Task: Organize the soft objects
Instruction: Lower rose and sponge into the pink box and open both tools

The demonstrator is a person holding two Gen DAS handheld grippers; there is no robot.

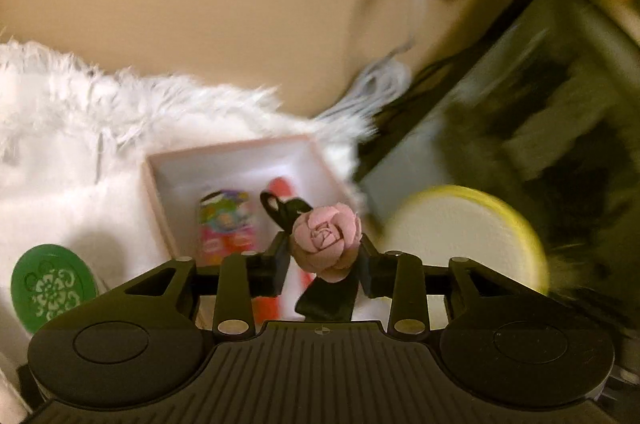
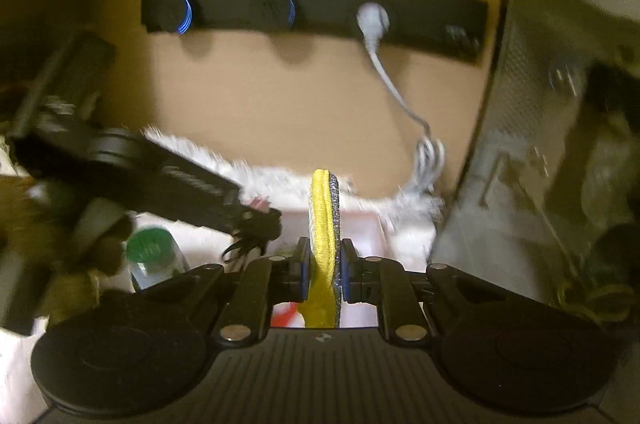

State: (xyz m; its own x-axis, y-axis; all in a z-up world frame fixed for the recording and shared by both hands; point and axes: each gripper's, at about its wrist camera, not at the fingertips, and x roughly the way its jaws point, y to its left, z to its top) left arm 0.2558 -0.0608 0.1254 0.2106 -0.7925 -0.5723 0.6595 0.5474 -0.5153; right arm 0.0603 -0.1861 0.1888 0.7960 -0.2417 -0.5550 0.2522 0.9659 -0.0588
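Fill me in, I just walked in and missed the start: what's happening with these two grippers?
A person is sorting soft items with a handheld gripper in each hand. The left gripper is shut on a pink fabric rose with black ribbon, held above a shallow pink box on a white fluffy rug. The box already holds a colourful packet and a red item. The right gripper is shut on a yellow sponge, held edge-on over the same area.

Left gripper (image 1: 325, 256) — fingers drawn in close, clamped on a pink fabric rose (image 1: 326, 238), held level and pointing forward. Right gripper (image 2: 325, 270) — blue-padded fingertips (image 2: 304, 274) pinched tight on a yellow sponge (image 2: 322, 244) standing on edge. Left gripper (image 2: 256, 220) enters the right wrist view from the left, angled downward.
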